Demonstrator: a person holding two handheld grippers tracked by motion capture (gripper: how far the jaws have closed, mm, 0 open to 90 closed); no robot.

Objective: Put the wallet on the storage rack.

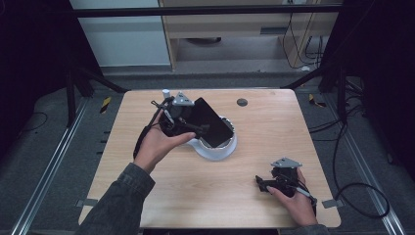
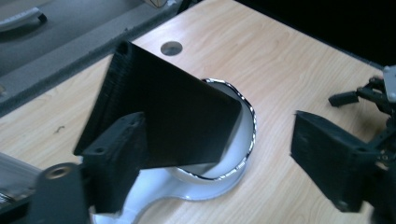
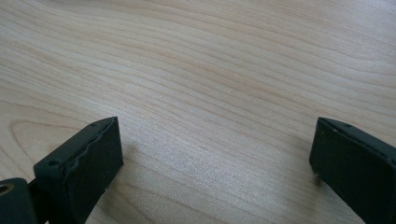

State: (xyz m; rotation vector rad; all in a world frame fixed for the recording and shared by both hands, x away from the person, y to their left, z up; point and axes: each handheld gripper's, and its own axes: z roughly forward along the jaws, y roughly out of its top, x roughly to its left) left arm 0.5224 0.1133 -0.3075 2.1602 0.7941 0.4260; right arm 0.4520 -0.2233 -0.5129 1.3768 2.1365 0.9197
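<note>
A flat black slab (image 1: 211, 121) stands tilted in a white holder with a chrome rim (image 1: 218, 149) near the middle of the wooden table. My left gripper (image 1: 195, 125) is at the slab's left side and is open. In the left gripper view the slab (image 2: 173, 116) lies against the left jaw, while the right jaw stands well clear of it, over the holder (image 2: 205, 186). My right gripper (image 1: 262, 183) is at the front right, low over bare wood. It is open (image 3: 215, 149) with nothing between its jaws.
A round cable hole (image 1: 242, 102) sits in the table (image 1: 274, 132) behind the holder. Cables trail on the floor to the right (image 1: 362, 196). The right gripper (image 2: 369, 93) also appears far off in the left gripper view.
</note>
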